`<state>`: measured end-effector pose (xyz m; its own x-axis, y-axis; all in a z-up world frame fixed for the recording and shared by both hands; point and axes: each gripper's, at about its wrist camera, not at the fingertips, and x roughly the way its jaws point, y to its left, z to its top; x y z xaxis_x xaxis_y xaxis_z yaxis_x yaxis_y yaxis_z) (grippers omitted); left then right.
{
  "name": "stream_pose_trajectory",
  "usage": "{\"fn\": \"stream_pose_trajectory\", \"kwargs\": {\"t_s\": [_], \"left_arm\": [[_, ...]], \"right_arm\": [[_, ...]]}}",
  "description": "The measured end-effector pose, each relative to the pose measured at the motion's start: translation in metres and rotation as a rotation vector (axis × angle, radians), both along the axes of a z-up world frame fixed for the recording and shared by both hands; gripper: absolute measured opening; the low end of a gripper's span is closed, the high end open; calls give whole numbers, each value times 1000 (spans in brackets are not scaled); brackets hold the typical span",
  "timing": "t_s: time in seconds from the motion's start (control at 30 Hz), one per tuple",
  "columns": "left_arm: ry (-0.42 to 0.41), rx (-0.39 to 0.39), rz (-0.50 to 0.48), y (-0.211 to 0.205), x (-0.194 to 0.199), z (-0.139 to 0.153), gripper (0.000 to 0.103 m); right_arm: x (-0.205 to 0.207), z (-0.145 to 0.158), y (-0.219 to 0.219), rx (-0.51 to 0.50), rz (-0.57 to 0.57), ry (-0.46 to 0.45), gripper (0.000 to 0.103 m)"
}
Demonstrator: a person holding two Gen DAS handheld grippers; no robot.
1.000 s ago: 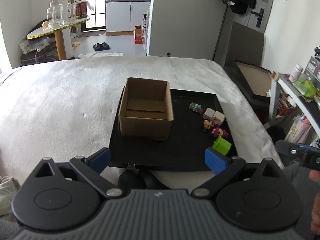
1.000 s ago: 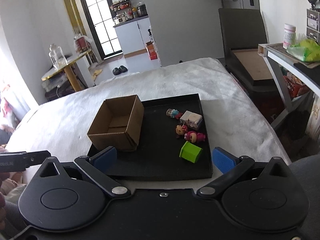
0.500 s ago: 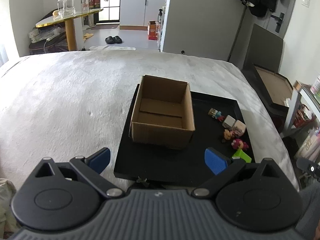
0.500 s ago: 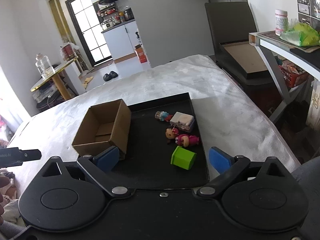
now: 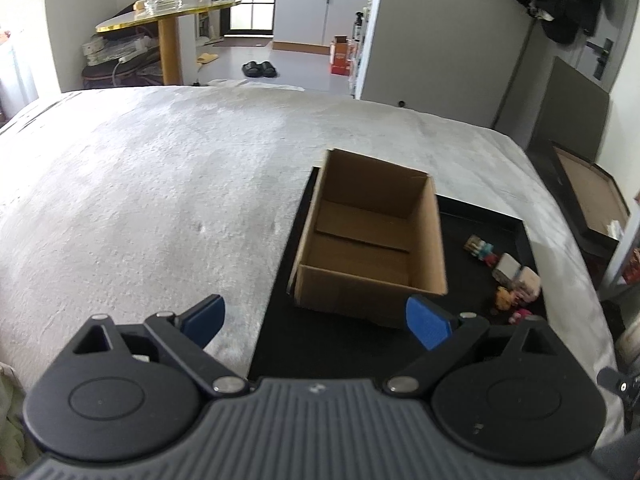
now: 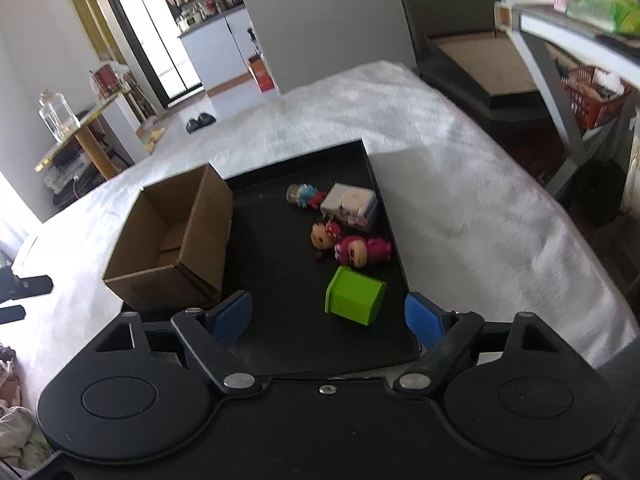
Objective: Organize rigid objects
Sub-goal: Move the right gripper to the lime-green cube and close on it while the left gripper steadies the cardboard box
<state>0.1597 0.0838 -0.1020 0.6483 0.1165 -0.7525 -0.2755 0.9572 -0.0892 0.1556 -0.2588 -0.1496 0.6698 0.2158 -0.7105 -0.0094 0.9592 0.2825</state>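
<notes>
A black tray (image 6: 280, 272) lies on a pale grey bed cover. On its left part stands an open, empty cardboard box (image 6: 172, 240) (image 5: 372, 240). Small toys lie on the right part: a green block (image 6: 354, 296), a pink figure (image 6: 360, 252), an orange-faced figure (image 6: 324, 236), a white cube (image 6: 350, 204) and a blue-and-red figure (image 6: 304, 195). My right gripper (image 6: 328, 318) hovers just short of the green block, jaws closing, nothing between them. My left gripper (image 5: 316, 318) stands open before the box's near wall, holding nothing.
The bed cover (image 5: 140, 200) stretches wide to the left of the tray. A shelf unit (image 6: 568, 60) and a dark framed board (image 6: 480, 64) stand right of the bed. A round gold-edged table (image 5: 168, 20) with a glass jar stands beyond it.
Both grippers have come down and closer to the tray. The left one has shifted left, off the toys and onto the box. The right gripper's blue pads have drawn nearer each other around the green block's line.
</notes>
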Motion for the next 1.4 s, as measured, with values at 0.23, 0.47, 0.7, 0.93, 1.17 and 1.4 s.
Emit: {"fn": "stream_pose_trajectory", "kwargs": {"t_s": [0.23, 0.47, 0.7, 0.93, 1.17, 1.4], "left_arm": [[11, 10, 45, 11, 21, -10, 92], [13, -20, 68, 19, 44, -18, 80], [27, 6, 74, 22, 71, -39, 68], [-38, 29, 85, 25, 85, -57, 60], [41, 14, 88, 27, 99, -90, 59], [67, 1, 67, 21, 106, -104, 41]], "right_arm": [[23, -19, 7, 10, 6, 51, 78], [51, -33, 18, 10, 18, 72, 78], [79, -52, 21, 30, -1, 106, 71], [93, -81, 19, 24, -2, 145, 70], [101, -100, 21, 9, -20, 145, 69], [97, -114, 21, -37, -51, 187, 62]]}}
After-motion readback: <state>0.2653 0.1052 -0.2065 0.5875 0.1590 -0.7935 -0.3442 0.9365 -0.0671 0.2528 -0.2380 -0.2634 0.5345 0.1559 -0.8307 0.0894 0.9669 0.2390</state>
